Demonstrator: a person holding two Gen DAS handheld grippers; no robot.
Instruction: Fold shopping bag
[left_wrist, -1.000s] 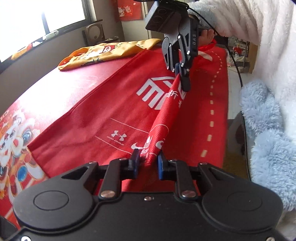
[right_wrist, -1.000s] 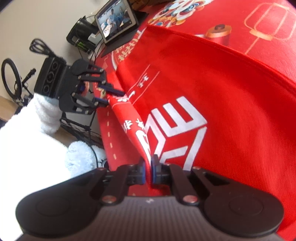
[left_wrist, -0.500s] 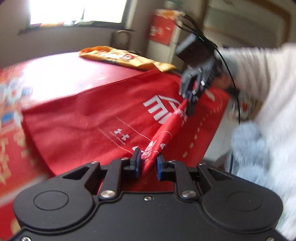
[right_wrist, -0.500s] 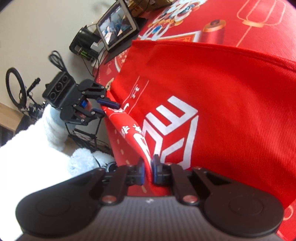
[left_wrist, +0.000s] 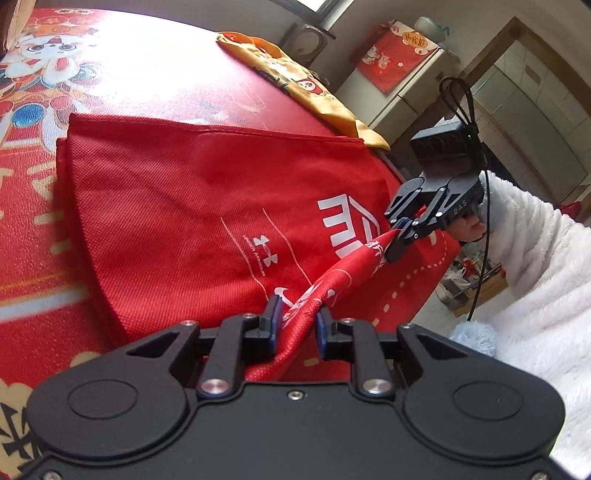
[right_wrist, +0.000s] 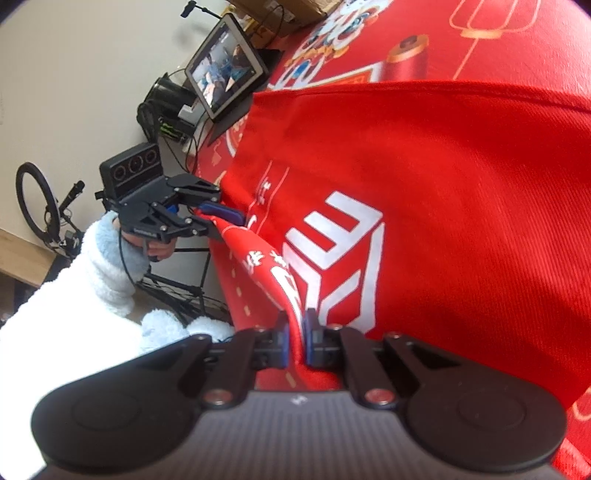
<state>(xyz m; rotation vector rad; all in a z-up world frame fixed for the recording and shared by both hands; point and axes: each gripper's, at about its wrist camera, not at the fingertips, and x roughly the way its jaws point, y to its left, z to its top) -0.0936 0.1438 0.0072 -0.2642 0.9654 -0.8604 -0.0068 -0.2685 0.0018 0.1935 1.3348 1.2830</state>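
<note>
Two grippers on one red shopping bag (left_wrist: 177, 206) | left gripper (left_wrist: 295, 321): jaws opening, bunched bag edge between them, fabric running ahead to right gripper (left_wrist: 400, 230) | right gripper: clamped tight on same raised edge | bag body: flat on red tablecloth (left_wrist: 110, 74) ahead of both | yellow bag (left_wrist: 295, 81): far beyond.

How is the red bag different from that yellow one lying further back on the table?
The red bag is spread wide near the person, with white logos, and both tongs, left and right, have its lifted near edge between them. The yellow bag lies bunched at the far table edge, untouched, with cartoon prints. Both are cloth bags resting on the same red tablecloth.
</note>
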